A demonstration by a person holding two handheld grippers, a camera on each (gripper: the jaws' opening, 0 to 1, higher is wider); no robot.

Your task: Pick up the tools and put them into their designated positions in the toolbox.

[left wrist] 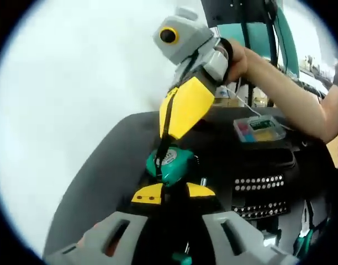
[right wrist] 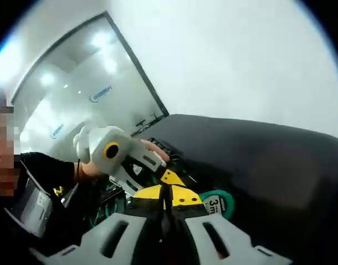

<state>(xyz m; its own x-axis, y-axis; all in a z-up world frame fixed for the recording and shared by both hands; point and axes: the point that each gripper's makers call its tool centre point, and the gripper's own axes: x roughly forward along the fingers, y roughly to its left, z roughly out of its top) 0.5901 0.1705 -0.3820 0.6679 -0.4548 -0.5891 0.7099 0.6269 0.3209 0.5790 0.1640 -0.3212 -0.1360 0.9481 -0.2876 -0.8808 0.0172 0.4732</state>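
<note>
I see the green tape measure (left wrist: 170,164) over the open toolbox (left wrist: 268,165). My right gripper (left wrist: 168,144) has it clamped from above; the left gripper (left wrist: 173,193) meets it below, jaws together. The right gripper view reads "3m" on the tape measure's label; the left gripper view shows socket rows (left wrist: 260,183).

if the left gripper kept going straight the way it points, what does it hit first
Most likely the green tape measure just beyond the left gripper, with the right gripper coming down onto it from above. Depth is unclear; they may already touch.
</note>
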